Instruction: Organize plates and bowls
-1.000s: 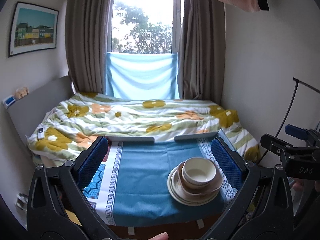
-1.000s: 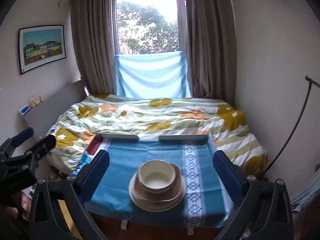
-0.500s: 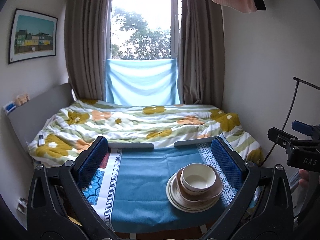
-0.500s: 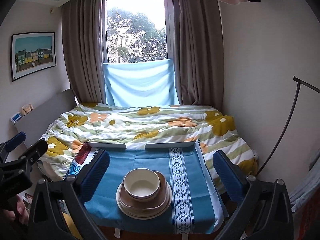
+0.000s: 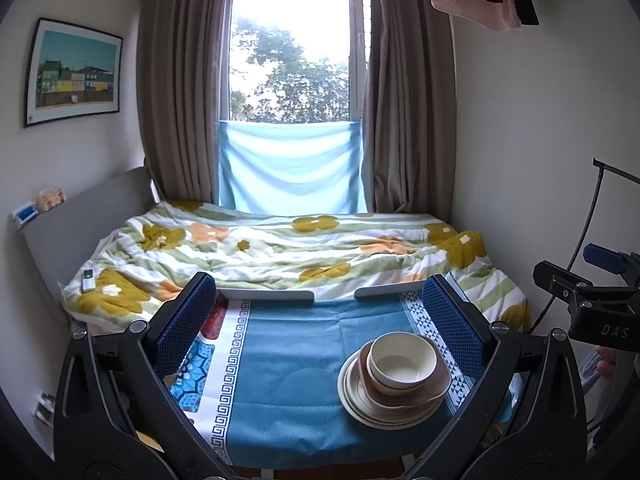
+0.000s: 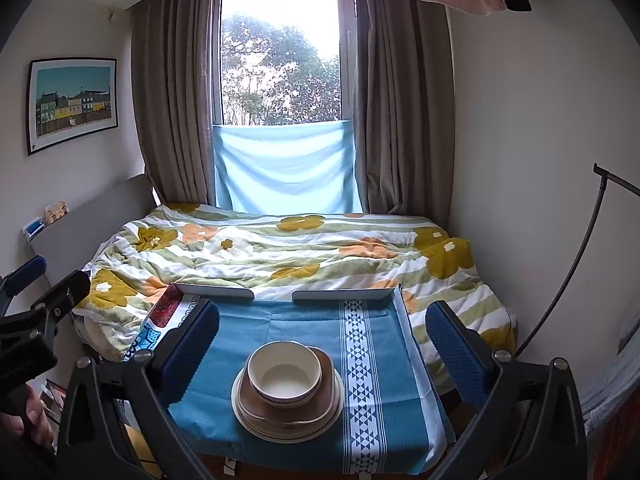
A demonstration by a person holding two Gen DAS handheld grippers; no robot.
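A cream bowl [image 5: 402,362] [image 6: 284,372] sits in a brown squarish dish [image 5: 430,386] [image 6: 320,404] on top of a stack of cream plates [image 5: 356,404] [image 6: 248,416]. The stack rests on a small table under a blue patterned cloth [image 5: 288,360] [image 6: 376,360]. My left gripper [image 5: 320,328] is open and empty, held back from the table with the stack low and right between its fingers. My right gripper [image 6: 324,352] is open and empty too, with the stack centred in front of it. Each gripper shows at the edge of the other's view.
Behind the table lies a bed with a flowered quilt [image 5: 280,248] and a remote [image 5: 87,279] on it. A window with curtains [image 6: 280,80] stands at the back. A black stand pole [image 6: 576,256] leans by the right wall. A hand [image 6: 36,424] holds the left gripper's handle.
Both grippers have risen and drawn back from the table, so the stack sits lower and smaller in view. The right gripper has shifted right. The dishes have not moved.
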